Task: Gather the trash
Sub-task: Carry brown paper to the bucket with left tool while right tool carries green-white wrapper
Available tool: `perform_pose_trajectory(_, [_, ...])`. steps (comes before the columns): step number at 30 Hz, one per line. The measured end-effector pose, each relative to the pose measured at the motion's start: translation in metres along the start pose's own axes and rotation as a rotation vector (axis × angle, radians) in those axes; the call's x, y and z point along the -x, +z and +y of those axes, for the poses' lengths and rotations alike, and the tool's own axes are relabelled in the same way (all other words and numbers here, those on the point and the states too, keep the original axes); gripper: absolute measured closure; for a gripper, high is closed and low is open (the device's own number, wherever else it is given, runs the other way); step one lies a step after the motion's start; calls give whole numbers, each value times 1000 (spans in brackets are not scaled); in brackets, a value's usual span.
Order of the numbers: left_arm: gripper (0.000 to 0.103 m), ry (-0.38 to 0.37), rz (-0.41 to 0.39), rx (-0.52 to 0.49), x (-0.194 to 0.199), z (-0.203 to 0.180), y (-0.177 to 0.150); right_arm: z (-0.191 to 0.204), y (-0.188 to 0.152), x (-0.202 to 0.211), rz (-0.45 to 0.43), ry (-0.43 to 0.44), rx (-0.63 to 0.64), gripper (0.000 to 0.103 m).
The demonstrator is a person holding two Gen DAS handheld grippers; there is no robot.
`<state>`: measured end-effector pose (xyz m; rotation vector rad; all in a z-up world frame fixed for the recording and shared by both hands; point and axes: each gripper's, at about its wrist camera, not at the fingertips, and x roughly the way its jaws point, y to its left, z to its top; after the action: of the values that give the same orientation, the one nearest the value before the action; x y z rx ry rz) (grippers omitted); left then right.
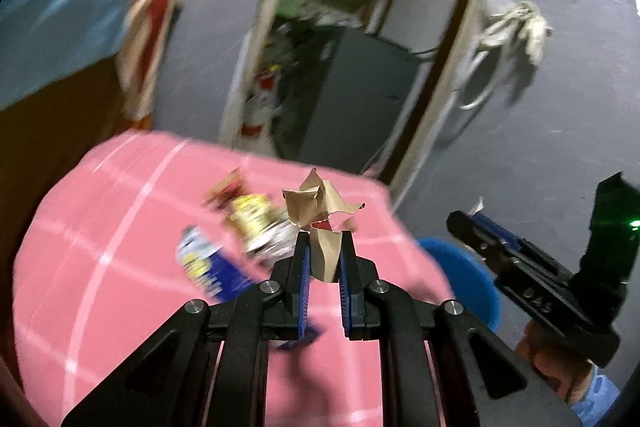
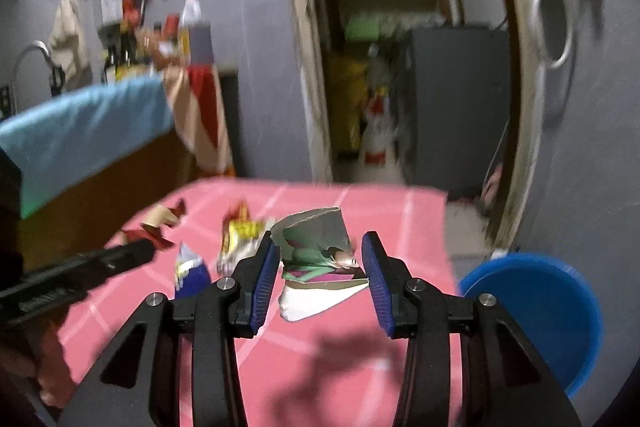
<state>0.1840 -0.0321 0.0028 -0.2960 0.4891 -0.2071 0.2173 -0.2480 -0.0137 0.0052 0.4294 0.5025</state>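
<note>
The left gripper (image 1: 325, 259) is clamped on brown paper (image 1: 320, 211), and the right gripper (image 2: 320, 267) squeezes a torn carton (image 2: 316, 247), both above the pink table (image 2: 340, 367). Beyond them two wrappers (image 2: 240, 235) remain on that table, so collecting looks about half done; the blue bucket (image 2: 540, 307) waits beside its right edge.

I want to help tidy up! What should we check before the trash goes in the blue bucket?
1. Left hand-held gripper clamps the brown paper scrap: ok.
2. Right hand-held gripper clamps the torn green-printed piece: cannot tell; a gap shows on one side.
3. Blue bucket open and beside the pink table: ok.
4. Either gripper above the bucket: not ok.
5. Table cleared: not ok; yellow wrapper and blue wrapper remain.
</note>
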Motion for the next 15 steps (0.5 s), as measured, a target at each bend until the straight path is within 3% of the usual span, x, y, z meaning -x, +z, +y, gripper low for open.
perform_pose_trajectory(8, [93,-185,-118,-114,-15,-81,25,-33,37,75,-224,-132,18,61])
perform_pose_trajectory(15, [93,-292,-151,-175,-37,-139,32,-67,45,112,-313,-248,23,59])
